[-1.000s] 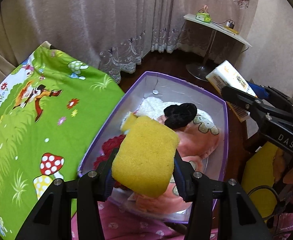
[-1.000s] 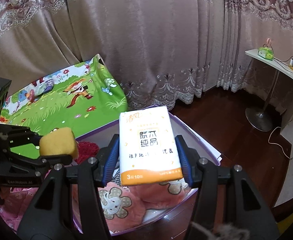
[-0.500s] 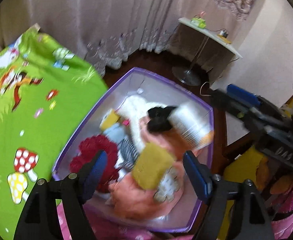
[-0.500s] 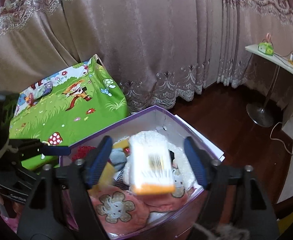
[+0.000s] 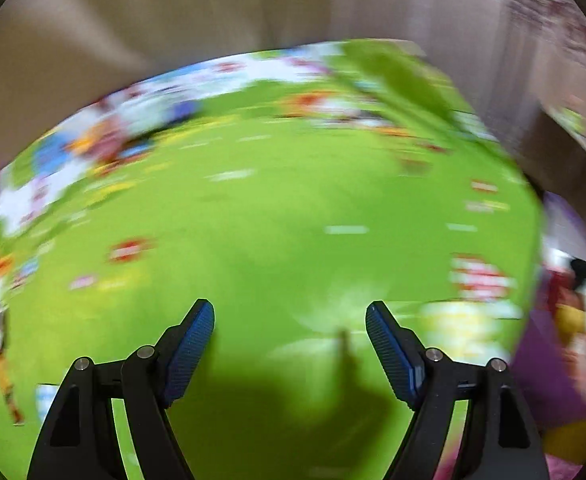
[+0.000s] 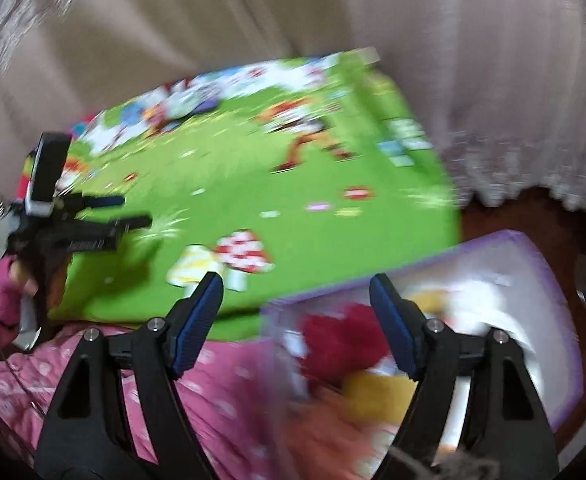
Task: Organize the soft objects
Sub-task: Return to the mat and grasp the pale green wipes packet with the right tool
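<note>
Both views are motion-blurred. My left gripper [image 5: 291, 346] is open and empty above the green cartoon bed sheet [image 5: 277, 216]. My right gripper [image 6: 297, 316] is open and empty, over the near left corner of the purple-rimmed box [image 6: 533, 252]. In the box lie soft things: a red knitted piece [image 6: 341, 336], a yellow sponge [image 6: 373, 392], something white [image 6: 493, 304] and a pink-orange cloth [image 6: 325, 436]. The box also shows at the right edge of the left wrist view [image 5: 565, 280]. The left gripper shows in the right wrist view [image 6: 105, 216], out over the sheet.
Beige curtains [image 6: 293, 12] hang behind the bed. A pink patterned cover [image 6: 221, 392] lies in front of the box. Dark wood floor [image 6: 513, 208] is to the right of the bed. A pink-sleeved hand [image 6: 9, 284] holds the left gripper.
The left gripper let go of the yellow sponge and the right gripper let go of the tissue pack, both into the box. Both grippers then swung left towards the green sheet.
</note>
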`<state>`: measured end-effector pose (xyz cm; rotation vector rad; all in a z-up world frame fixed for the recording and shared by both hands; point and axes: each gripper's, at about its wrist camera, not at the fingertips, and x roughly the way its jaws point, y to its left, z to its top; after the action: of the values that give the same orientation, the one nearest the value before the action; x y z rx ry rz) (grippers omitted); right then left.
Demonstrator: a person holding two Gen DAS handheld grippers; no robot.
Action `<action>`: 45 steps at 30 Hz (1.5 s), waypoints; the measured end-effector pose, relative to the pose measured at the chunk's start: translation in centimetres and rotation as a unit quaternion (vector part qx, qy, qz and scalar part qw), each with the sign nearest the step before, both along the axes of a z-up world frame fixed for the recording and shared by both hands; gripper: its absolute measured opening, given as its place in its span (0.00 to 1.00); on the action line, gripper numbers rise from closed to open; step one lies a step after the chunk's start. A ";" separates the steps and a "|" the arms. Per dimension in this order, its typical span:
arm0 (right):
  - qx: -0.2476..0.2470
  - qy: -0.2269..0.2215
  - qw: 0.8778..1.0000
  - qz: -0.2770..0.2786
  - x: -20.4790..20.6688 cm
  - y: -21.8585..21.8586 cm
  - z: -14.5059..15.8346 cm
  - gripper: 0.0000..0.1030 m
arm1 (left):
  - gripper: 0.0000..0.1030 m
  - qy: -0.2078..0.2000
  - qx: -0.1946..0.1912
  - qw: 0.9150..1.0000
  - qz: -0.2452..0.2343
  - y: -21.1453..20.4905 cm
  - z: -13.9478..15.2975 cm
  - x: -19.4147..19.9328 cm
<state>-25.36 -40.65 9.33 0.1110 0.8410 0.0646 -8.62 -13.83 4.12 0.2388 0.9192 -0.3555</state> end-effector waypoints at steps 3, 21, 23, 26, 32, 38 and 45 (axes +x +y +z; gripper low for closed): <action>-0.009 0.020 0.998 0.051 4.0 4.3 -1.9 0.76 | 0.77 -0.016 0.023 0.997 0.071 6.0 -1.3 3.5; 0.121 0.062 0.981 0.135 29.1 19.1 -5.5 0.76 | 0.82 -0.012 -0.078 0.964 0.253 22.0 -3.1 11.6; 0.125 0.062 0.980 0.143 30.9 20.3 -5.7 0.76 | 0.83 -0.012 -0.086 0.964 0.251 22.2 -3.2 11.6; 0.158 0.066 0.976 0.136 34.0 21.3 -6.3 0.76 | 0.89 -0.009 -0.094 0.965 0.243 22.3 -3.3 12.0; 0.282 0.066 0.955 0.060 39.9 21.5 -7.9 0.76 | 0.92 -0.004 -0.075 0.968 0.238 21.7 -3.6 12.6; 0.362 0.040 0.931 -0.030 44.8 20.9 -8.4 0.76 | 0.92 -0.002 -0.044 0.969 0.243 21.1 -3.8 12.6; 0.424 0.033 0.901 -0.086 49.0 21.2 -8.9 0.76 | 0.94 0.001 -0.029 0.968 0.247 21.0 -4.0 12.9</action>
<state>23.65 -19.48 0.40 1.0141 0.8190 0.2602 4.32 7.16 0.15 -0.0490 0.9348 0.0803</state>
